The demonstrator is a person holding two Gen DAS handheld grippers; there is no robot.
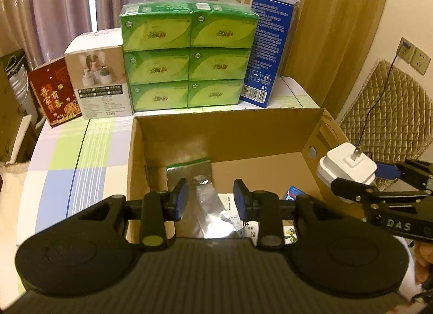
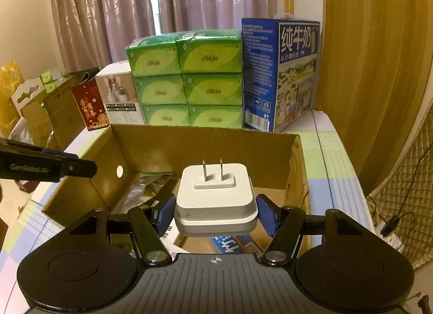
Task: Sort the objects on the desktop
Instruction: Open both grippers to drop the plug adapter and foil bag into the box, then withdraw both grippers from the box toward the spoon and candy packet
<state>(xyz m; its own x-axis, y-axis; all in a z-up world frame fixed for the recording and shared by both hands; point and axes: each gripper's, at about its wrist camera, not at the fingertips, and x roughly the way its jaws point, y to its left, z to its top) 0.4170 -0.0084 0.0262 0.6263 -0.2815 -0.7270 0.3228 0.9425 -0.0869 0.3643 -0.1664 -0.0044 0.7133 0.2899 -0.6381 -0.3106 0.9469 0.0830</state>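
Note:
An open cardboard box (image 1: 227, 116) (image 2: 203, 129) stands on the checked tablecloth. Over its near edge my left gripper (image 1: 211, 198) is open; a silver foil packet (image 1: 208, 203) (image 2: 146, 186) lies on the box floor below the gap, clear of both pads. Small printed packs (image 1: 249, 228) lie beside the foil. My right gripper (image 2: 215, 215) is shut on a white plug charger (image 2: 215, 194) with its two prongs pointing away, hanging above the box's right half. In the left wrist view that charger (image 1: 347, 163) shows at the right. One of the left fingers (image 2: 70, 169) shows at the left edge of the right wrist view.
Behind the box stand a wrapped stack of green tissue packs (image 1: 189, 56), a tall blue milk carton (image 2: 281, 70), a white product box (image 1: 100, 83) and a red box (image 1: 54, 91). A quilted chair cover (image 1: 387, 124) and a wall socket with a cable (image 1: 406, 51) are at the right.

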